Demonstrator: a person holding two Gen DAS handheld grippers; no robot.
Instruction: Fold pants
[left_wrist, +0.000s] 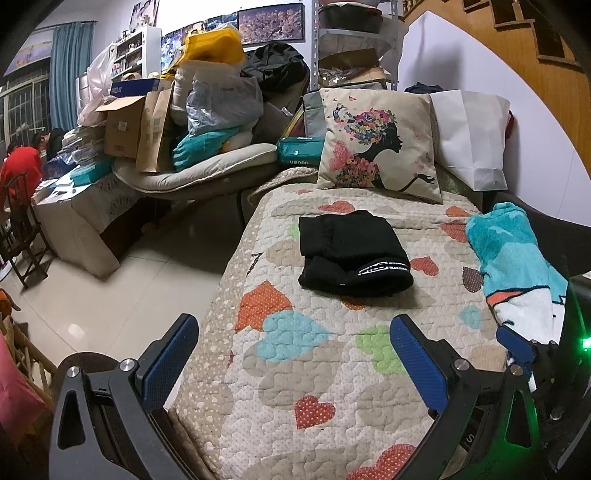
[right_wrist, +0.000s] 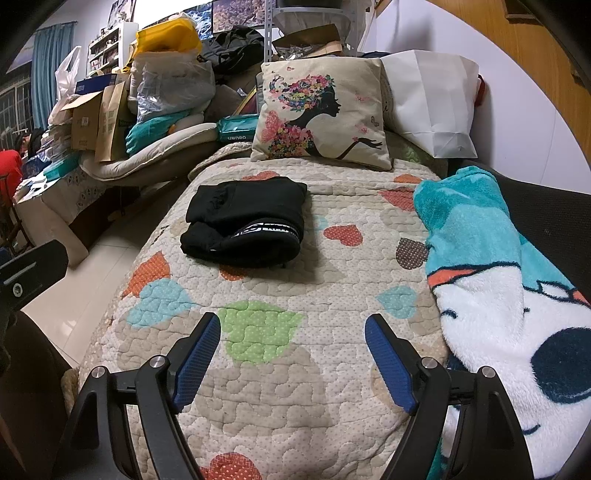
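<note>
Black pants (left_wrist: 352, 254) lie folded into a compact bundle on the heart-patterned quilt (left_wrist: 317, 369), with a white-lettered waistband showing at the front. They also show in the right wrist view (right_wrist: 245, 221), lying on the quilt (right_wrist: 295, 376). My left gripper (left_wrist: 295, 354) is open and empty, held back from the pants near the bed's front. My right gripper (right_wrist: 293, 354) is open and empty, also well short of the pants. The right gripper shows at the right edge of the left wrist view (left_wrist: 524, 354).
A printed cushion (left_wrist: 380, 144) and a white paper bag (left_wrist: 472, 136) stand at the bed's far end. A teal and white fleece blanket (right_wrist: 509, 302) lies along the right side. Piled boxes and bags (left_wrist: 177, 122) fill the left; tiled floor (left_wrist: 122, 288) lies beside the bed.
</note>
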